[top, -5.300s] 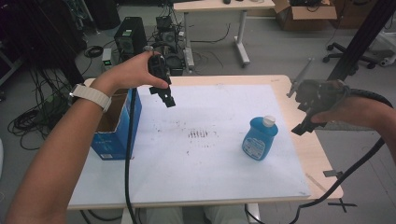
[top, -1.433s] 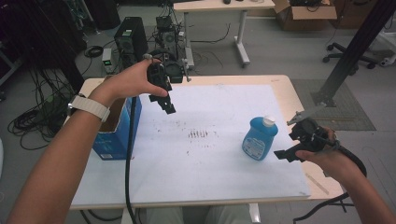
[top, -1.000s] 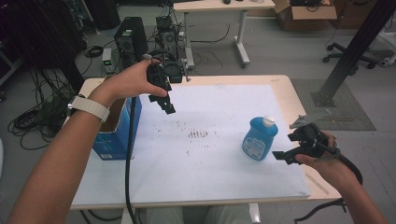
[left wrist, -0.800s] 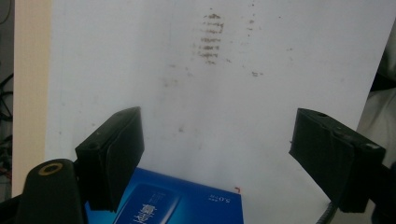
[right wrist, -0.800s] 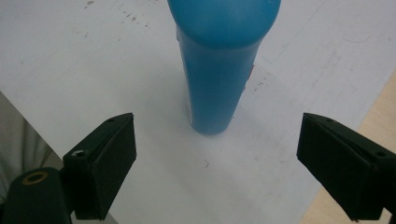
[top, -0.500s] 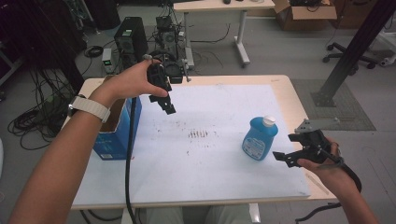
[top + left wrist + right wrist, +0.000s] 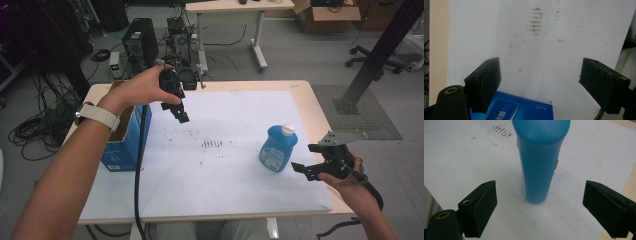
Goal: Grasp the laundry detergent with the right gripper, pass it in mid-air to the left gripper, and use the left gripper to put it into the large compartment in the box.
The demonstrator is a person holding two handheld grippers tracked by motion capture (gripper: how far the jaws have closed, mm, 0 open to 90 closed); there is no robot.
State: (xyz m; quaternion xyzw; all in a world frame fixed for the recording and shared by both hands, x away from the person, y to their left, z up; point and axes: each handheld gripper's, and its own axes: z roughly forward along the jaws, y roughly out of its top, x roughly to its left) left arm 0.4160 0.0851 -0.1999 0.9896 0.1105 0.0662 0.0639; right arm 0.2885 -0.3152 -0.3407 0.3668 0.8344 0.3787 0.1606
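A blue bottle (image 7: 276, 151) with a white cap stands upright on the white sheet (image 7: 225, 165), right of centre. My right gripper (image 7: 306, 159) hovers just to its right, low over the table's edge, jaws open and aimed at it. In the right gripper view the bottle (image 7: 537, 165) stands a little ahead of the open right gripper (image 7: 540, 187), untouched by either jaw. My left gripper (image 7: 177, 114) is held up over the sheet's far left part, open and empty. The left gripper view looks down past the open left gripper (image 7: 541, 72) onto the sheet.
An open blue cardboard box (image 7: 122, 145) stands at the table's left edge, and its printed face (image 7: 521, 110) shows below the left jaws. Dark smudges (image 7: 212, 144) mark the sheet's middle. A cable (image 7: 137, 170) hangs from the left gripper. Computers and cables lie on the floor behind the table.
My right gripper has come down from a raised spot at the far right to table level beside the bottle, and has barely shifted in the last second. The left gripper stayed put.
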